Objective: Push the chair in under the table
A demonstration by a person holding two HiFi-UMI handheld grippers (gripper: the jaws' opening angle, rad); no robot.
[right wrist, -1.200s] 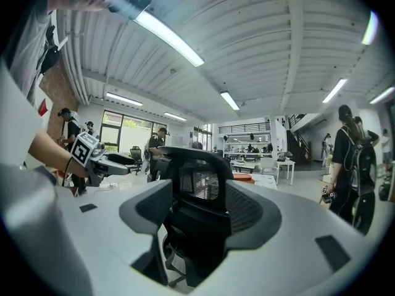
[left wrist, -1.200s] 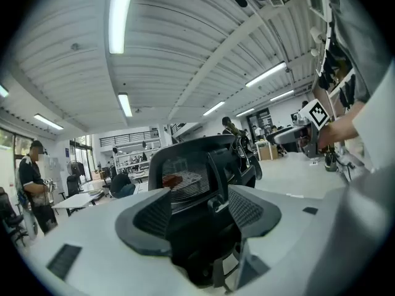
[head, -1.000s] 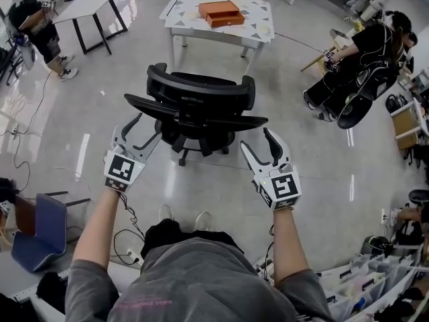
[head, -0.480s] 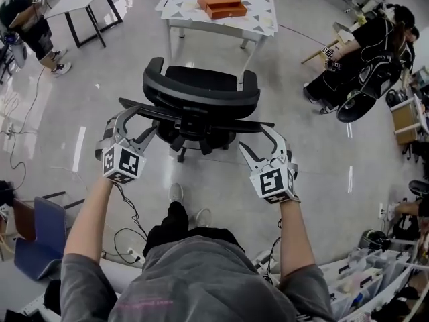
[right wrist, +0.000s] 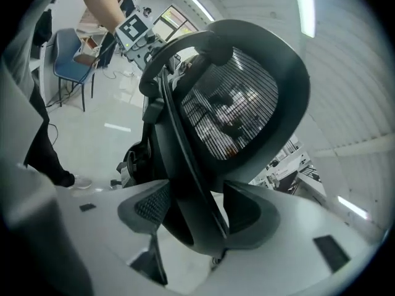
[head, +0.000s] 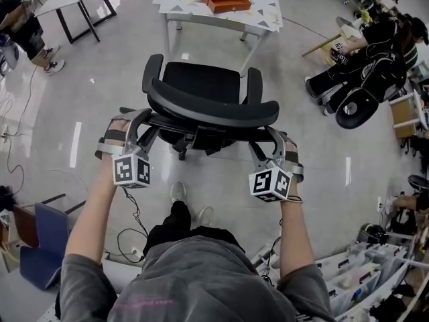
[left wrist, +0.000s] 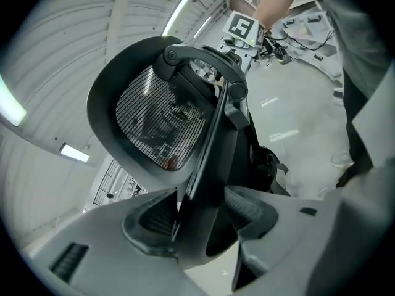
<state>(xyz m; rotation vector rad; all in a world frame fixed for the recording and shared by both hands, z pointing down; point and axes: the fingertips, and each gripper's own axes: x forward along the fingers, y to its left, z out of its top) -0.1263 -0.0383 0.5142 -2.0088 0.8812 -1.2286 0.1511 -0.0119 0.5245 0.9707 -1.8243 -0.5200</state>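
Head view: both grippers have dropped onto the black mesh office chair (head: pixel 201 86). The left gripper (head: pixel 142 121), jaws just closing, and the right gripper (head: pixel 269 139) clamp its backrest rim. The white patterned table (head: pixel 182 4) is beyond, well apart; pushing can start.

No legible text, label or number anywhere

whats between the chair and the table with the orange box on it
Only bare floor: the head view shows an open stretch between the chair and the table.
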